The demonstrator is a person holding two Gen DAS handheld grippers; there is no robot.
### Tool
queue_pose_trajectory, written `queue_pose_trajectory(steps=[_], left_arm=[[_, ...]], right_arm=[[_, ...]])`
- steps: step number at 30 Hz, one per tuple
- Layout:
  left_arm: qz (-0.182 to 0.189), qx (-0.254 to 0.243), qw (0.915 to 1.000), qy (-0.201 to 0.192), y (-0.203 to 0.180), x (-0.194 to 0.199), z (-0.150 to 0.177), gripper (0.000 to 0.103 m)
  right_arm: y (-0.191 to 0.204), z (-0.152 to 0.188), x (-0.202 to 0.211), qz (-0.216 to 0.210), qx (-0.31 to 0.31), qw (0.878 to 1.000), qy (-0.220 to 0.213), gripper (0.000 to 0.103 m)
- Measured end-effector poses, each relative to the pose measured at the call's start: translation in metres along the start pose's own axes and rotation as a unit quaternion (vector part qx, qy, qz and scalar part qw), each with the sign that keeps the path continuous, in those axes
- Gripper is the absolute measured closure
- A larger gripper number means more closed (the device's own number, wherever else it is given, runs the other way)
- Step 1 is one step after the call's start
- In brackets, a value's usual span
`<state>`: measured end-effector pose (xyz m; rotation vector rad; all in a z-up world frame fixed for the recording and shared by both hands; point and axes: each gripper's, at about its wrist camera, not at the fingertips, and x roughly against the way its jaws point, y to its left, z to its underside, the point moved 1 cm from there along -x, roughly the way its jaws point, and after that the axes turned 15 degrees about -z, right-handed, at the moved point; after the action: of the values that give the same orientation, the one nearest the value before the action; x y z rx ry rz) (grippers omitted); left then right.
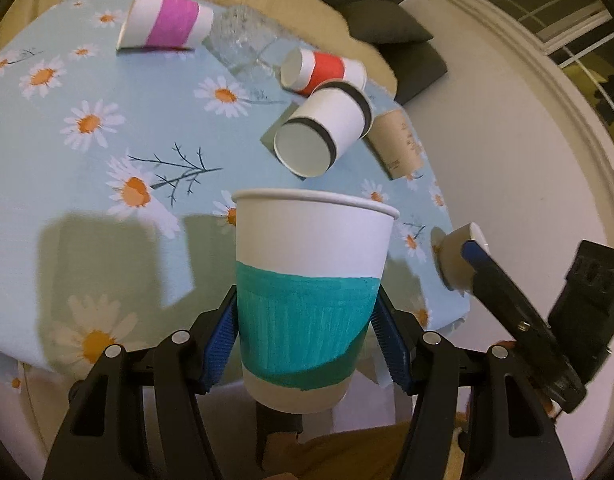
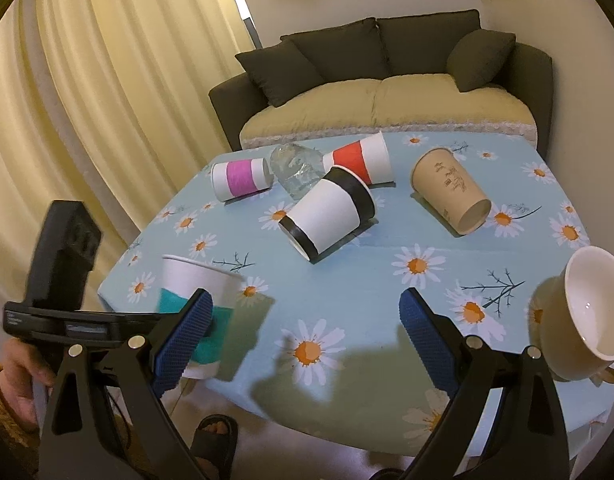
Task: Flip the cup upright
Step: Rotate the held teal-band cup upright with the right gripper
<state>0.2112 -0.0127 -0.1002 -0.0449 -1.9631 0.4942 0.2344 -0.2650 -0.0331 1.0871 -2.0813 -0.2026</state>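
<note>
Daisy-print tablecloth covers the table. Left gripper is clamped on the teal-banded paper cup, which is upright with its rim on top, at the table's near edge. Right gripper is spread wide with nothing between its pads, over the cloth. On their sides lie: black-banded cup, brown cup, red-banded cup, pink-banded cup, clear plastic cup. Ceramic cup is tipped at the right edge.
</note>
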Motion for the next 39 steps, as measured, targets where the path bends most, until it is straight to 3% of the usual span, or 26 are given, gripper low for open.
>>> queue_pose_trajectory(steps=[8, 12, 26, 31, 36, 39], left_arm=[[-0.025, -0.001, 0.9995, 0.022, 0.000, -0.023, -0.003, 0.040], [-0.017, 0.001, 0.9997, 0.017, 0.001, -0.021, -0.004, 0.032], [-0.021, 0.000, 0.9992, -0.035, 0.006, 0.031, -0.019, 0.026], [-0.028, 0.004, 0.9982, -0.054, 0.018, 0.055, -0.006, 0.026], [-0.012, 0.033, 0.9956, -0.087, 0.042, 0.084, 0.014, 0.026], [-0.007, 0.031, 0.9948, -0.097, 0.048, 0.092, 0.026, 0.026]], right_arm=[[-0.003, -0.002, -0.002, -0.001, -0.008, 1.000, 0.000, 0.010], [0.000, -0.001, -0.003, -0.002, -0.002, 1.000, 0.004, 0.010], [0.010, 0.007, -0.010, -0.021, -0.006, 0.999, 0.023, 0.010], [0.018, 0.010, -0.015, -0.038, -0.014, 0.999, 0.035, 0.010], [0.014, 0.011, -0.021, -0.063, -0.070, 0.994, 0.055, 0.010], [0.017, 0.010, -0.023, -0.056, -0.090, 0.992, 0.064, 0.010]])
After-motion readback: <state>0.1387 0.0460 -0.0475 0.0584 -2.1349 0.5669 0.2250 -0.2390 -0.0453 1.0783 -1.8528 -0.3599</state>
